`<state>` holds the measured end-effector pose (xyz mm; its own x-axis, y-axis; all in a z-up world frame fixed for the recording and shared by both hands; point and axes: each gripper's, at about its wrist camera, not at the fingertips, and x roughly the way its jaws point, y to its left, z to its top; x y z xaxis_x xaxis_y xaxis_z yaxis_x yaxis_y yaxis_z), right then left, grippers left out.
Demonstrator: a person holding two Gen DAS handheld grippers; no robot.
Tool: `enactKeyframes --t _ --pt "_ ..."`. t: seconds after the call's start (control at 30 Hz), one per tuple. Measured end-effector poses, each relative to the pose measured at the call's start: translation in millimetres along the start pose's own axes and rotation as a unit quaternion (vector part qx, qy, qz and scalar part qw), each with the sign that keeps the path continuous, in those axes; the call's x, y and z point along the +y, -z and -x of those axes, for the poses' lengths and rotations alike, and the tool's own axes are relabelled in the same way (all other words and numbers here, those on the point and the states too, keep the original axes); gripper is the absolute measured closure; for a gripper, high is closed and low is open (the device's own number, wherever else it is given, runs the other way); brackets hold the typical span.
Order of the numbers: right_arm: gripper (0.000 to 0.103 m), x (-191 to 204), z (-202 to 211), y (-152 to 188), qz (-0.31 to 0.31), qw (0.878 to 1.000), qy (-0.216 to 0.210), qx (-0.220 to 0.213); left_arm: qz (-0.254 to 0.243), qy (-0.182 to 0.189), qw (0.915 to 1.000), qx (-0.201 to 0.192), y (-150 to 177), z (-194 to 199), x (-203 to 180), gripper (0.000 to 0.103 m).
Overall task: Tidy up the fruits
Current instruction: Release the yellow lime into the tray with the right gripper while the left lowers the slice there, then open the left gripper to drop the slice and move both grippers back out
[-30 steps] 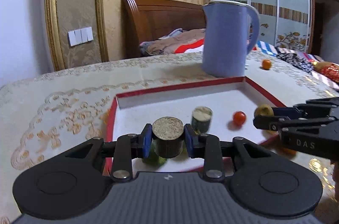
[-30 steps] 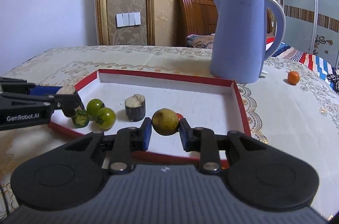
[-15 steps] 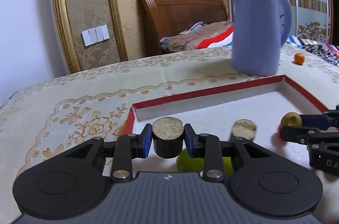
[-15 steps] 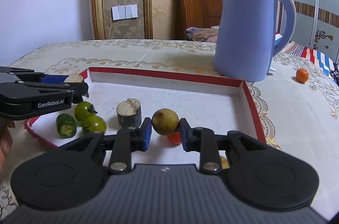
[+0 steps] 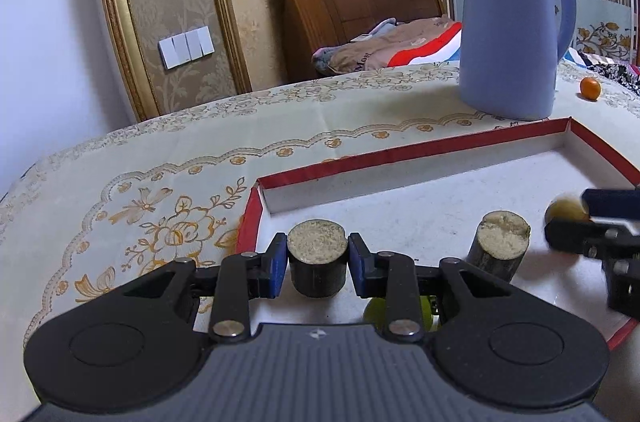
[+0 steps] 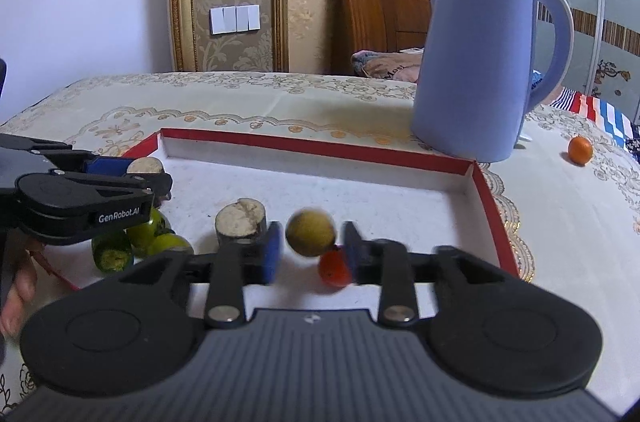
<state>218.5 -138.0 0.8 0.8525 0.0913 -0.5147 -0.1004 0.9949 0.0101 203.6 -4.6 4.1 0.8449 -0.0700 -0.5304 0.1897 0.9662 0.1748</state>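
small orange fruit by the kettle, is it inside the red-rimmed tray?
No. In the right wrist view the small orange fruit lies on the tablecloth, outside the tray and to the right of the blue kettle.

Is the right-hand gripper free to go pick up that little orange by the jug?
Probably yes. The right gripper is opening, releasing the yellow fruit; bare tablecloth leads to the orange beside the jug.
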Motion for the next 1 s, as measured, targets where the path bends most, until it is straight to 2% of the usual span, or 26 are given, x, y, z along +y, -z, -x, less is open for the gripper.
enactKeyframes --t 0.03,0.27,0.33,0.4,0.47,0.5,0.57,0.73,0.83,1.0 --pt "0.029 -1 1 1 -0.005 1.0 0.001 -0.003 -0.001 -0.003 1.0 0.003 0 0 0 0.071" --pt "0.028 -4 13 4 -0.01 1.0 0.002 -0.019 0.011 -0.003 0.9999 0.006 4 4 5 0.07" --pt "0.028 -5 20 5 -0.01 1.0 0.006 -0.023 0.009 -0.005 0.9999 0.002 4 8 5 0.067" --pt "0.026 -7 30 7 -0.011 1.0 0.004 -0.028 0.005 -0.007 0.9999 -0.007 5 15 5 0.036" --pt "0.019 -9 41 11 -0.016 0.999 0.007 -0.038 0.005 -0.012 0.9996 -0.023 6 23 5 0.029" --pt "0.015 -12 47 13 -0.021 0.999 0.01 -0.044 0.0 -0.015 0.9993 -0.034 5 28 5 0.029" --pt "0.015 -16 58 17 -0.027 0.998 0.009 -0.052 -0.004 -0.016 0.9988 -0.047 5 36 5 0.028" --pt "0.015 -25 67 26 -0.041 0.998 0.011 -0.05 0.0 -0.011 0.9995 -0.028 8 36 2 0.028" --pt "0.015 -28 69 31 -0.046 0.998 0.013 -0.047 0.0 -0.014 0.9994 -0.032 11 42 4 0.028" --pt "0.013 -38 85 40 -0.062 0.996 0.023 -0.056 0.032 0.009 0.9987 -0.038 17 66 16 0.028"
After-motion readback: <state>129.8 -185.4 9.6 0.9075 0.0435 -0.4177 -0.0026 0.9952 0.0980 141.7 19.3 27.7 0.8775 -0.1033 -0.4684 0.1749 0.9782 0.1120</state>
